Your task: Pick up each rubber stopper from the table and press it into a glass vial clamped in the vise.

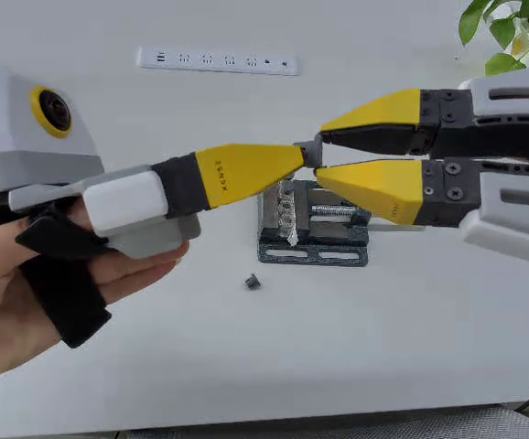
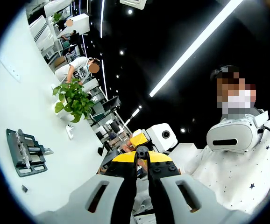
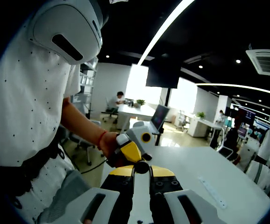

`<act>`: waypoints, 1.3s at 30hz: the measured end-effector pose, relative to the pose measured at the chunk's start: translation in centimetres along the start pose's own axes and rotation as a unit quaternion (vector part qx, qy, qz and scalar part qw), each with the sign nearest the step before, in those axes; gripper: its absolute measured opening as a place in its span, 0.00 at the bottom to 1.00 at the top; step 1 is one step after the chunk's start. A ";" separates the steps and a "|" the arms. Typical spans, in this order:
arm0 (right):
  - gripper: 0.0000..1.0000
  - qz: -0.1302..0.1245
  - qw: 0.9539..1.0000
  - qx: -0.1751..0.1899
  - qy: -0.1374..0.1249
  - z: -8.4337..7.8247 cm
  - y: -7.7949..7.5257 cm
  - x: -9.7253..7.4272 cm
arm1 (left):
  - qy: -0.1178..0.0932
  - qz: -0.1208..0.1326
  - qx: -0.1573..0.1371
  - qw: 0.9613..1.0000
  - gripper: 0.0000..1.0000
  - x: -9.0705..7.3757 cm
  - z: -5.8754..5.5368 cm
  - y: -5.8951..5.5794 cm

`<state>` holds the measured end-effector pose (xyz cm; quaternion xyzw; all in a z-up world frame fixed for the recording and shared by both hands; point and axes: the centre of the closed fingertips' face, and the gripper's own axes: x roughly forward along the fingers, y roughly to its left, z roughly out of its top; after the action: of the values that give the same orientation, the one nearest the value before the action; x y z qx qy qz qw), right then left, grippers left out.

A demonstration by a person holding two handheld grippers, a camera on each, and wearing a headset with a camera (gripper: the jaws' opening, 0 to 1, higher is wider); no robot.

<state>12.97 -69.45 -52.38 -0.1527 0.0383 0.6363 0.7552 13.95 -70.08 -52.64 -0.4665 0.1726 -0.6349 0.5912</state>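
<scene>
A small dark rubber stopper (image 1: 312, 154) hangs in the air above the vise (image 1: 315, 245), where both grippers meet tip to tip. My left gripper (image 1: 299, 159) reaches in from the left, and its yellow jaws close on the stopper (image 2: 142, 151). From the right comes my right gripper (image 1: 323, 152), one jaw above the stopper and one below, pinching it (image 3: 142, 166). A glass vial (image 1: 287, 216) stands clamped upright in the vise. A second dark stopper (image 1: 253, 283) lies on the white table in front of the vise.
A white power strip (image 1: 217, 61) lies at the back of the table. A green plant (image 1: 512, 32) stands at the back right. The vise (image 2: 26, 151) and the loose stopper (image 2: 24, 188) sit far left in the left gripper view.
</scene>
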 end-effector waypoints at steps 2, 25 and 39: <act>0.07 0.001 1.000 -0.002 0.001 0.0 0.0 0.0 | 0.001 -0.001 -0.001 1.000 0.03 0.0 0.0 0.0; 0.06 0.009 1.000 0.002 0.010 -0.4 -0.2 0.3 | -0.002 0.007 0.035 0.999 0.04 -0.6 0.3 0.5; 0.06 0.002 0.999 0.020 0.043 -1.7 -2.3 -0.5 | 0.012 0.062 0.118 0.991 0.16 -3.1 0.6 1.9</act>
<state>15.32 -70.73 -53.42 -0.1643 0.0840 0.6300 0.7544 15.16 -67.55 -55.01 -0.3738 0.1324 -0.6184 0.6784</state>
